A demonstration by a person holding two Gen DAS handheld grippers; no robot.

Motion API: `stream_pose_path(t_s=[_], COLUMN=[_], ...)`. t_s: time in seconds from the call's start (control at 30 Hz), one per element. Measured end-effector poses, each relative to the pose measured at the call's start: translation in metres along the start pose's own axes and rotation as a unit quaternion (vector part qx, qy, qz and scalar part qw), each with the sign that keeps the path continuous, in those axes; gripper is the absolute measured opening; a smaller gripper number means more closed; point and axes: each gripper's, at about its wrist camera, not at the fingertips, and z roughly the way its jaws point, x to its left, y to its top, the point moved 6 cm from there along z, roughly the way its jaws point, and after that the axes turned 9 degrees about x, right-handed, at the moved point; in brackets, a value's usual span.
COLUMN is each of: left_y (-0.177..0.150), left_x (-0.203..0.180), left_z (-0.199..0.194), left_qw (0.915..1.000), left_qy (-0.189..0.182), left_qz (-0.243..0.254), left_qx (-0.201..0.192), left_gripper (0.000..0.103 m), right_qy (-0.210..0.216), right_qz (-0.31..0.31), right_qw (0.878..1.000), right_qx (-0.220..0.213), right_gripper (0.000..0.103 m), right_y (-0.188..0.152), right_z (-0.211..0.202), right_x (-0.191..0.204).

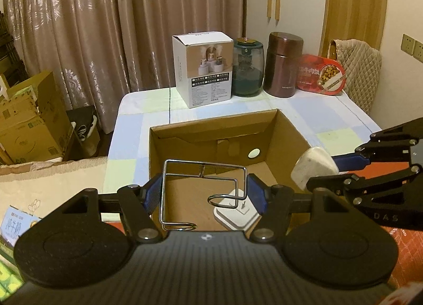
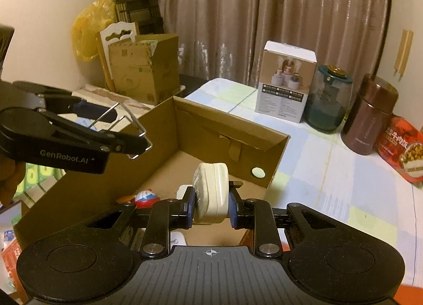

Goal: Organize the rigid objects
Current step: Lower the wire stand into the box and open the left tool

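Observation:
My left gripper [image 1: 205, 194] is shut on a chrome wire rack [image 1: 203, 171], its blue pads pressing the rack's two sides. It hangs over an open cardboard box [image 1: 288, 135] on the table. A white plug adapter [image 1: 235, 212] lies on the box floor under the rack. My right gripper [image 2: 211, 207] is shut on a white oval case [image 2: 211, 191], held on edge above the box [image 2: 211, 119] near its front. Each gripper shows in the other's view: the left gripper [image 2: 119, 127] with the wire rack [image 2: 132, 130], the right gripper [image 1: 325, 172] with the case [image 1: 314, 167]. A small red, white and blue toy [image 2: 146, 196] lies in the box.
At the far side of the pastel checked tablecloth [image 1: 148, 109] stand a white product carton [image 1: 203, 69], a green glass jar [image 1: 248, 67], a brown flask [image 1: 283, 64] and a red food tin [image 1: 321, 74]. Cardboard boxes [image 1: 31, 125] are stacked at the left, curtains behind.

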Motion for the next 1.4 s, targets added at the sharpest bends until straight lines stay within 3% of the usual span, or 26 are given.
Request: stream_pose_path(t_s=[0.6, 1.4], left_y=[0.005, 0.004], left_x=[-0.003, 0.0], left_z=[0.043, 0.058], left_qw=[0.9993, 0.9982], left_qy=[0.007, 0.015], left_qz=[0.021, 0.036], left_qx=[0.029, 0.046], left_gripper=[0.063, 0.063], right_qy=[-0.004, -0.009], right_qz=[-0.026, -0.032], right_qw=[0.999, 0.999], right_qx=[0.017, 0.023], right_gripper=[0.022, 0.022], right_y=[0.004, 0.006], right_z=[0.032, 0.043], right_x=[-0.006, -0.008])
